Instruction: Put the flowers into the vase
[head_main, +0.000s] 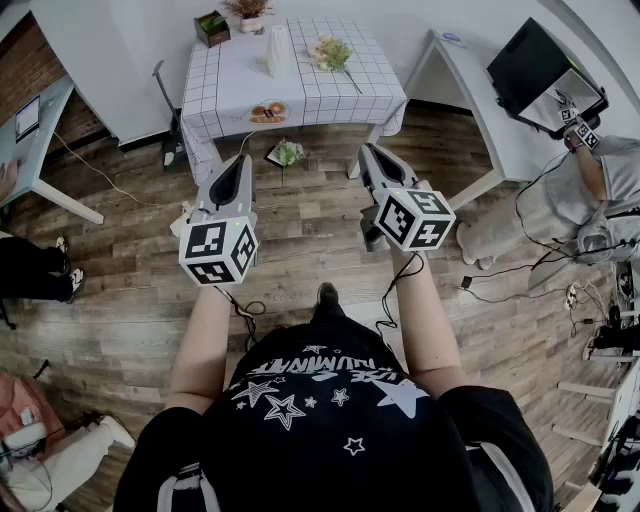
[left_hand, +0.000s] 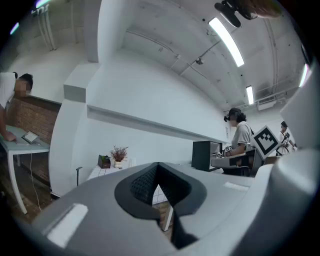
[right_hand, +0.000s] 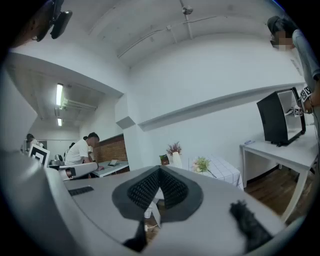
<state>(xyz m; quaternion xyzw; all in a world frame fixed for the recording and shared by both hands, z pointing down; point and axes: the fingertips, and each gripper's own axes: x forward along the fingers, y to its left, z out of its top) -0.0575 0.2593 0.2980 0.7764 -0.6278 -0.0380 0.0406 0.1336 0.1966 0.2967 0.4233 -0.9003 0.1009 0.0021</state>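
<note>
- Wood-plank flooring runs under me, with a checked-cloth table (head_main: 300, 95) at 12 o'clock.
- I hold the left gripper (head_main: 240, 162) level, jaws shut on nothing.
- I hold the right gripper (head_main: 368, 152) level too, jaws pressed together and empty.
- I see the flowers (head_main: 330, 52) lying on the cloth, at 3 o'clock from a pale upright vase (head_main: 275, 50), near it but apart.
- I spot a second small bunch (head_main: 288, 152) on the floor by the table's near edge, between the two gripper tips.
- I note a plate (head_main: 268, 112) at 6 o'clock from the vase.
</note>
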